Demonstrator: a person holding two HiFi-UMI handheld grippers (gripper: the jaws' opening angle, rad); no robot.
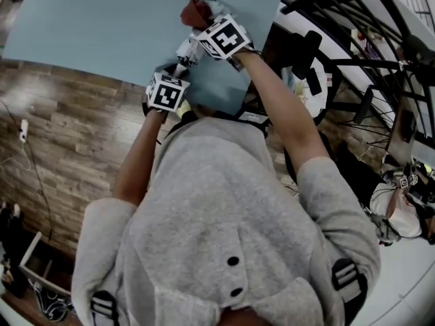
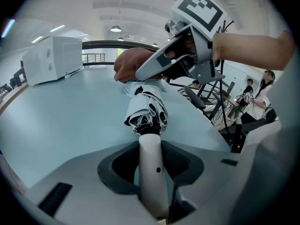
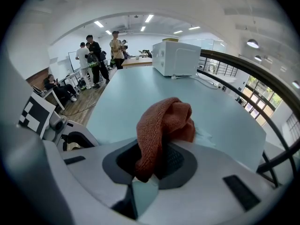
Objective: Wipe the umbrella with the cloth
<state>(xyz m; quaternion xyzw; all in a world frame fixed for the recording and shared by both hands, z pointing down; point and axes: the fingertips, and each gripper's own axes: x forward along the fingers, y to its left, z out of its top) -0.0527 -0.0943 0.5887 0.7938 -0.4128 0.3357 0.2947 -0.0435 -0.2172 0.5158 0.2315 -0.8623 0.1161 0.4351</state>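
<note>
Left gripper [image 2: 151,165]: clamped on the white cylindrical handle of the folded white-and-black fabric umbrella [image 2: 147,109], which extends ahead of its jaws over the pale blue table [image 2: 51,125].

Right gripper [image 3: 151,165]: closed on the rust-red knitted cloth [image 3: 164,123], at the umbrella's far end.

Method: hold your left grip steady and draw the cloth lightly along the canopy.

Containers: none visible.

1 umbrella [image 2: 149,108], 1 cloth [image 3: 164,125], 1 L gripper [image 2: 150,168] + 1 R gripper [image 3: 151,165], 1 table [image 2: 56,116], 1 white box [image 2: 51,60].
</note>
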